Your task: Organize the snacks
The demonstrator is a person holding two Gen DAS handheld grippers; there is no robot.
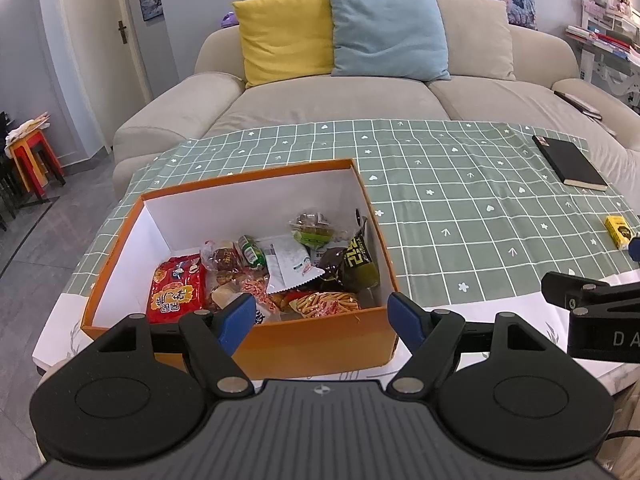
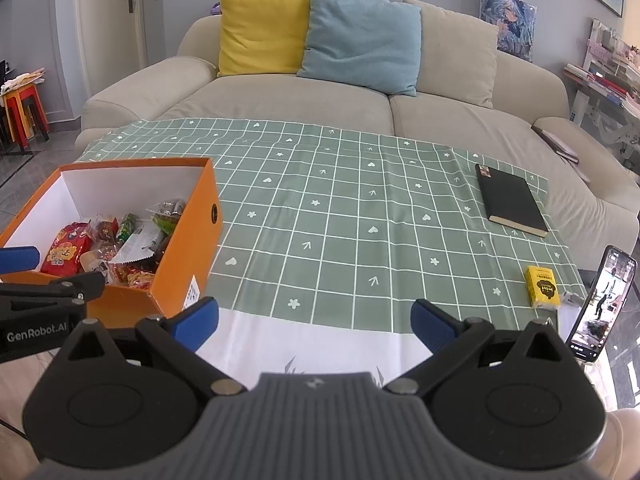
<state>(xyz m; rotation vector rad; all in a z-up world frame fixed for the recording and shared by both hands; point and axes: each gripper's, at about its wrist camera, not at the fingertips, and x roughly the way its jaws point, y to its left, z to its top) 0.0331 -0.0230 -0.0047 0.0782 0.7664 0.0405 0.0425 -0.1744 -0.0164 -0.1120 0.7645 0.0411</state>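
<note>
An orange box (image 1: pixel 320 340) with white inner walls stands on the green checked tablecloth (image 1: pixel 460 208). Several snack packets lie in it, among them a red bag (image 1: pixel 176 288) and a dark bag (image 1: pixel 352 260). My left gripper (image 1: pixel 322 316) hovers open just before the box's near wall, nothing between its blue pads. In the right wrist view the same box (image 2: pixel 188 248) is at the left. My right gripper (image 2: pixel 314 322) is open over the white near edge of the table, holding nothing. A small yellow packet (image 2: pixel 542 288) lies on the cloth to its right.
A black notebook (image 2: pixel 512 200) lies at the cloth's far right. A phone (image 2: pixel 602 304) stands propped at the table's right edge. A beige sofa (image 2: pixel 280 96) with yellow, blue and beige cushions runs behind the table. Red and yellow stools (image 1: pixel 34 156) stand at far left.
</note>
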